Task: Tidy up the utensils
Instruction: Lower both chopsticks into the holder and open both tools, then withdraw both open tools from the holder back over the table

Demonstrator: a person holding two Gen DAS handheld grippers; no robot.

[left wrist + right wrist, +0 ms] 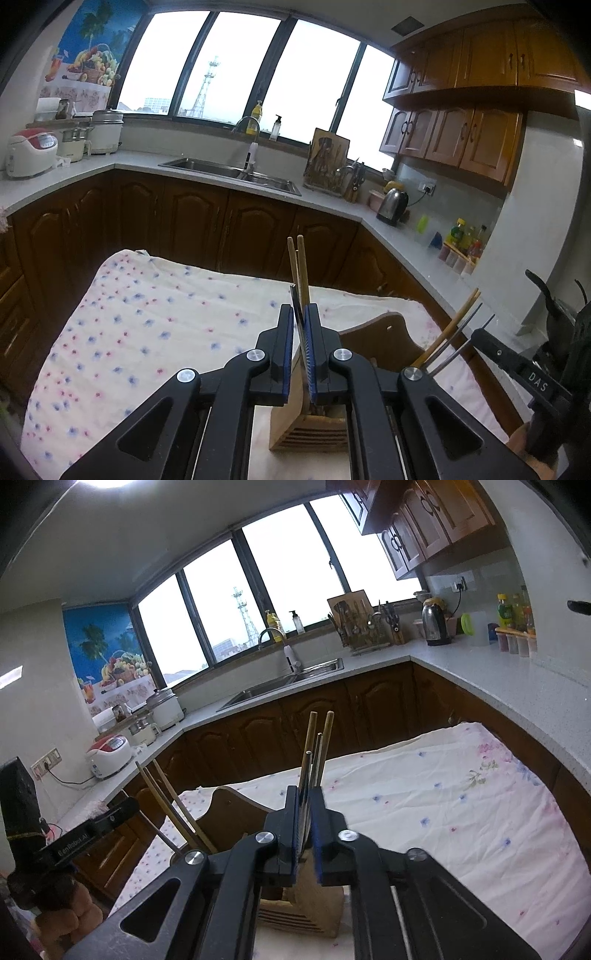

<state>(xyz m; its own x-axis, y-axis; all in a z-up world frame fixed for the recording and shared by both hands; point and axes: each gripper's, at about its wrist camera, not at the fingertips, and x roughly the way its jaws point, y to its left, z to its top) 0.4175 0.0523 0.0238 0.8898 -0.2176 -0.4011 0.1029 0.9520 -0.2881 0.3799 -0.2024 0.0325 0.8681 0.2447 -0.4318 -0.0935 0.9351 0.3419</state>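
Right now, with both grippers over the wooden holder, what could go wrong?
1. The left gripper pinches wooden chopsticks and a metal utensil together; a thin piece could slip onto the cloth.
2. The right gripper holds a mixed bundle close by; the tilted sticks might clash over the wooden holder.
3. The holder stands on loose cloth and may tip if pushed.
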